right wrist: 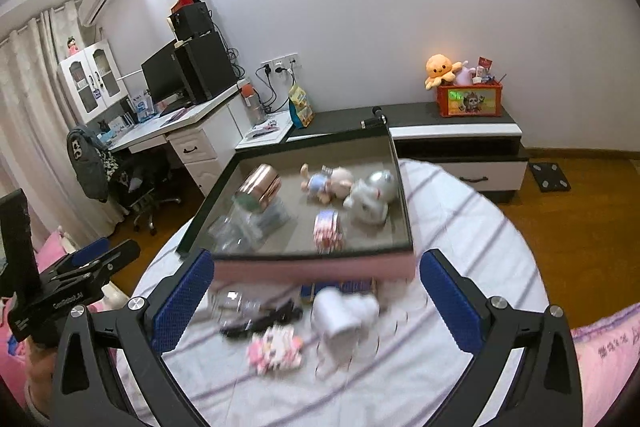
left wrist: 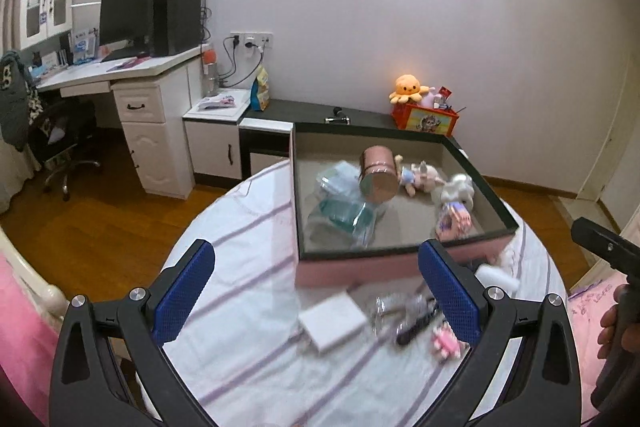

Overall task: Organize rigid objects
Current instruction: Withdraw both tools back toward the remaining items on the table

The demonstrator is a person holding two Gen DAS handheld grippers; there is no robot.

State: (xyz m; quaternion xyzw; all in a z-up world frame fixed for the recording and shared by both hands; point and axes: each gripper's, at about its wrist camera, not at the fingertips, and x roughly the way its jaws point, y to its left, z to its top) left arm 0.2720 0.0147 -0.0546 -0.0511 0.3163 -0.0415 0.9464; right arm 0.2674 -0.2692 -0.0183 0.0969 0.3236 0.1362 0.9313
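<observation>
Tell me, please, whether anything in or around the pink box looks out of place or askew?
Inside the pink box, the rose-gold tin lies tipped on its side rather than upright, and the plush doll is sprawled flat. In front of the box, a white flat box and a black item lie scattered on the striped cloth.

A: Describe the left gripper (left wrist: 316, 293).

B: Black moulded frame with triangular cut-outs, silver round-head screws at the pivots, and blue fingers (left wrist: 185, 291) with a fine dimpled texture.

A: And the right gripper (right wrist: 316, 297)?

B: Identical build: black frame, silver screws, blue textured fingers (right wrist: 450, 301). White lettering marks the left unit's black body, seen from the right wrist camera.
</observation>
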